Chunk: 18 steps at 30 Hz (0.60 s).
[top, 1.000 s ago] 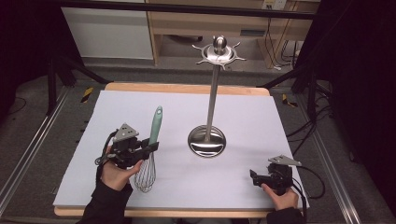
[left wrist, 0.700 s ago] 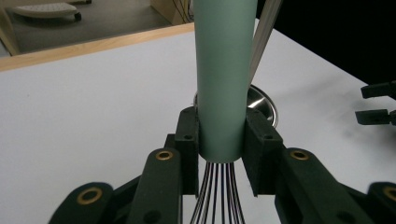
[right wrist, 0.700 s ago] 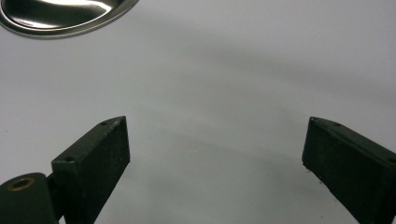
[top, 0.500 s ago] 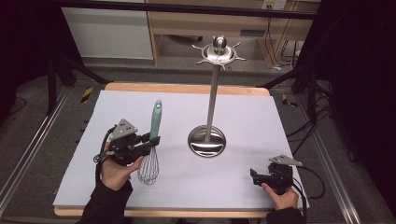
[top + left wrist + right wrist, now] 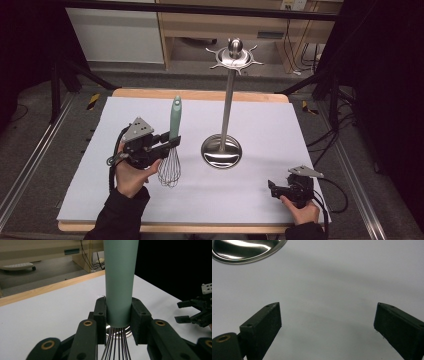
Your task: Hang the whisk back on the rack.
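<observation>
Firmly clamped: whisk (image 5: 171, 150) in left hand-held gripper (image 5: 167, 144)

Matt green whisk handle (image 5: 119, 285), wire loops (image 5: 170, 167)

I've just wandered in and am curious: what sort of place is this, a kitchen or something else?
Probably a lab or workshop, not a kitchen. A whisk and a metal stand sit on a covered table ringed by dark curtains, with loose cables on the floor behind.
</observation>
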Tool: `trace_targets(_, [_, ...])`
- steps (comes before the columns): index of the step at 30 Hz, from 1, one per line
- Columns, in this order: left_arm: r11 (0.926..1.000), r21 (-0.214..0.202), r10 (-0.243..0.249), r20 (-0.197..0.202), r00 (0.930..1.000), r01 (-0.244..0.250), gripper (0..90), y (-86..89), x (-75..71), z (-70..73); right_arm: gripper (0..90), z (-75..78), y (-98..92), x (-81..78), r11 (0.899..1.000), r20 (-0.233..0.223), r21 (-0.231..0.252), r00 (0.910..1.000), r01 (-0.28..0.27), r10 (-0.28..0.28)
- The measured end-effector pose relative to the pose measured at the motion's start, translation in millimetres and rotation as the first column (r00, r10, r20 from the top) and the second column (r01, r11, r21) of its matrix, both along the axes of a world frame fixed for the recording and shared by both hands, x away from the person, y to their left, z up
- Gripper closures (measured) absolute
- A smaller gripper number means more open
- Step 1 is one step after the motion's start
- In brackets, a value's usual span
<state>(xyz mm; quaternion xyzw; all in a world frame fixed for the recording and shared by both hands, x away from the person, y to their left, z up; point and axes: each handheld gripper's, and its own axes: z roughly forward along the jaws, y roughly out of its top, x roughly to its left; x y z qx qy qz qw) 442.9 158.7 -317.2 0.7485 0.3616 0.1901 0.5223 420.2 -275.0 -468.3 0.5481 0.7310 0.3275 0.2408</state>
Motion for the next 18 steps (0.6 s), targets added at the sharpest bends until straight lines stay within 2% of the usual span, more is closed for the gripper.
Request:
trace_targets(2, [0.9999,-0.005,-0.012,0.012,0.9999,0.012,69.1,-7.9,1.0,5.2,8.0,0.3,0.2,-0.3,1.000,0.000,0.011,1.0000,0.002,-0.002])
trace_targets(18, [0.9973,0.003,-0.073,0.075,0.9945,0.073,69.1,-45.8,-2.1,28.8,8.0,0.8,0.0,-0.4,1.000,0.005,0.009,0.9999,0.010,-0.010])
